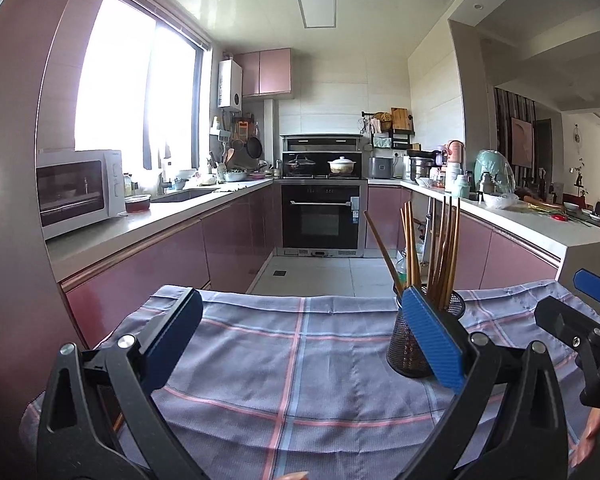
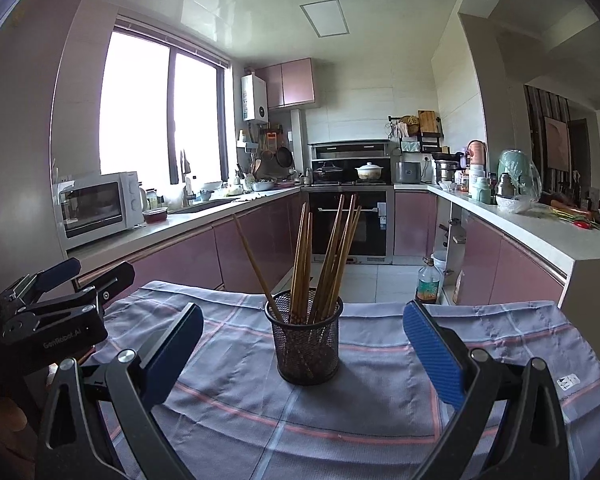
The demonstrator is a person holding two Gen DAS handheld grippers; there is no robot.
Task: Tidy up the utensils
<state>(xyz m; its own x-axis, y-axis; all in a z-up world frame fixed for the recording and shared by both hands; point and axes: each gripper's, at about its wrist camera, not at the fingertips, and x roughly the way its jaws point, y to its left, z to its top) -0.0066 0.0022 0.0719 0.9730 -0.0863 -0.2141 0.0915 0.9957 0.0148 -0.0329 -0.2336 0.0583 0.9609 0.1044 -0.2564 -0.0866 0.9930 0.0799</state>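
2 grippers over a cloth-draped surface (image 2: 380, 412), both empty; left gripper (image 1: 302, 340) with blue-padded fingers (image 1: 434, 338) spread wide apart, nothing between them, only bare checked cloth (image 1: 292, 360) below; right gripper (image 2: 302, 354) likewise with fingers (image 2: 434, 354) spread wide, pinching nothing, framing the holder from the near side without touching it.

1 black mesh holder (image 2: 306, 340) upright on the cloth, near the middle of the right wrist view, partly hidden behind the right finger in the left wrist view (image 1: 410, 344); filled with a bunch of brown chopsticks (image 2: 324, 256) standing on end, most leaning slightly right, 1 tilted well out to the left; same chopsticks (image 1: 440, 248) seen from the left wrist, fanned above the rim.

Left gripper also seen at the far left edge of the right wrist view (image 2: 66, 276), just beside the cloth's left border; right gripper at the right edge of the left wrist view (image 1: 580, 300), well apart from the holder.

Beyond the surface, a kitchen: white microwave (image 2: 100, 208) on the left counter, black oven (image 1: 320, 216) at the far end under 2 pots, a bottle (image 2: 428, 286) on the floor to the right.
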